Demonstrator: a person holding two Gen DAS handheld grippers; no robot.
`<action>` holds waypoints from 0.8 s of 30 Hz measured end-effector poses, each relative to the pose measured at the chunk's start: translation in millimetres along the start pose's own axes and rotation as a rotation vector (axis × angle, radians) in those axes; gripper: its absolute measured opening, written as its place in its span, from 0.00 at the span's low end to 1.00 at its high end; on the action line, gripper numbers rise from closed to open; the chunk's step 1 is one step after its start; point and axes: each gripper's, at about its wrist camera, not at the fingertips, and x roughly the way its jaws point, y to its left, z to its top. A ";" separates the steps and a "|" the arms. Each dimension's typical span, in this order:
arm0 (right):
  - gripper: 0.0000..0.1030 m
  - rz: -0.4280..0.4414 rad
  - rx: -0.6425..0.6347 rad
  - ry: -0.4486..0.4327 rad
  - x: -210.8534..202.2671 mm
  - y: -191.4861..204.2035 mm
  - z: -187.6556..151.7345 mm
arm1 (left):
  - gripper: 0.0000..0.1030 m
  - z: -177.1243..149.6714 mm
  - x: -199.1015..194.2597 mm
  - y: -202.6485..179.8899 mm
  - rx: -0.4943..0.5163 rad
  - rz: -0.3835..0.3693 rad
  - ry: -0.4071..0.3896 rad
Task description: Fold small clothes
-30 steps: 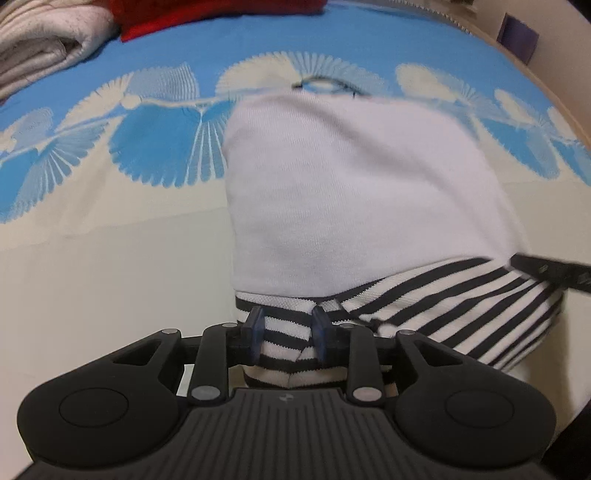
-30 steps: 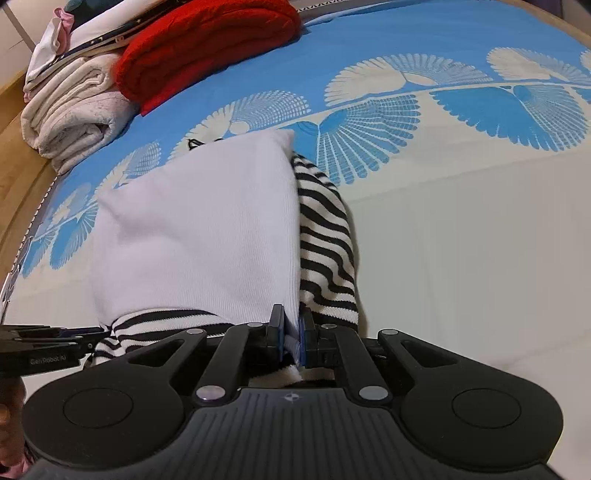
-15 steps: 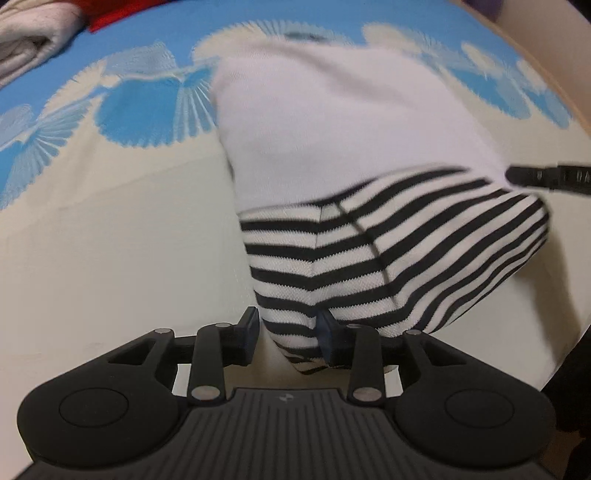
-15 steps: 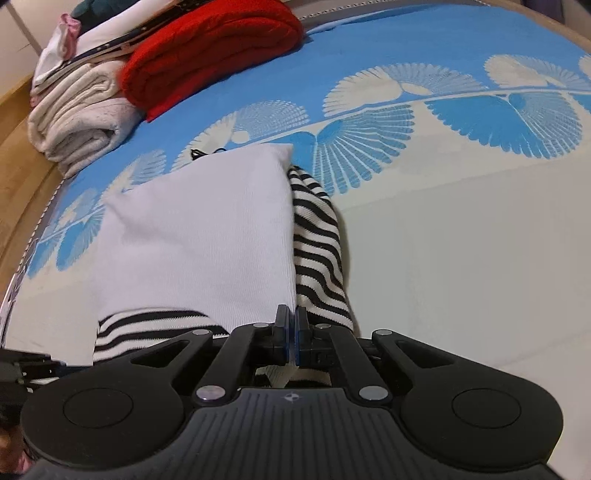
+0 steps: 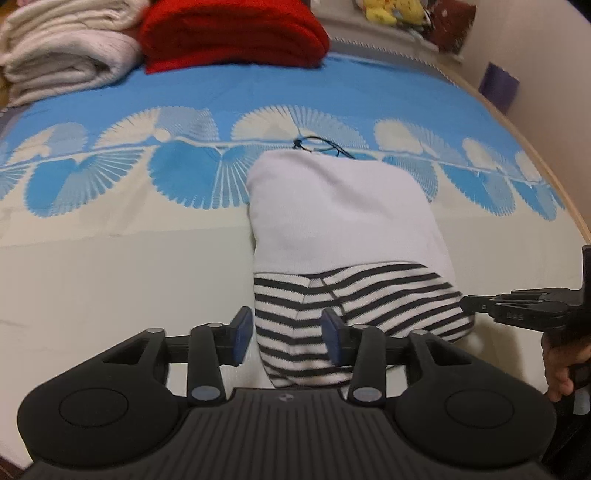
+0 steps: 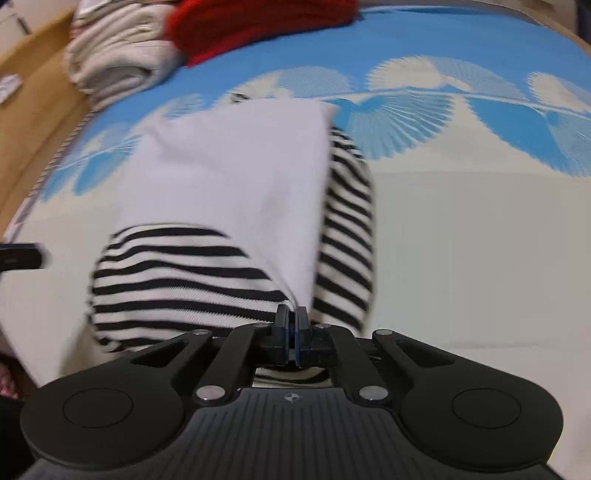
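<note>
A small garment with a white body (image 5: 343, 214) and black-and-white striped part (image 5: 354, 306) lies partly folded on the bed; it also shows in the right wrist view (image 6: 229, 177). My left gripper (image 5: 286, 332) is open, its pads either side of the striped near corner without pinching it. My right gripper (image 6: 291, 328) is shut on the garment's near edge, where white and striped fabric (image 6: 184, 280) meet. The right gripper also appears at the right of the left wrist view (image 5: 465, 304), at the striped corner.
The bed cover (image 5: 110, 277) is cream with blue fan patterns. A red folded blanket (image 5: 229, 33) and cream folded towels (image 5: 62, 55) are stacked at the far edge. A wooden floor (image 6: 33, 92) lies beyond the bed's left side.
My left gripper has opened and let go of the striped corner, which has dropped onto the bed. The striped part now lies folded up over the white body. My right gripper stays shut.
</note>
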 end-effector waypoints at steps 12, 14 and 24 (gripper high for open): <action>0.65 -0.232 -0.045 -0.471 -141.9 59.8 -66.2 | 0.83 -78.0 -77.1 -41.6 -0.012 0.146 -0.230; 0.81 -0.212 -0.053 -0.496 -157.3 74.0 -89.5 | 0.87 -88.4 -86.2 -50.2 0.001 0.157 -0.253; 0.83 -0.196 -0.065 -0.477 -165.9 97.1 -137.5 | 0.89 -135.1 -62.1 -72.1 0.022 0.148 -0.208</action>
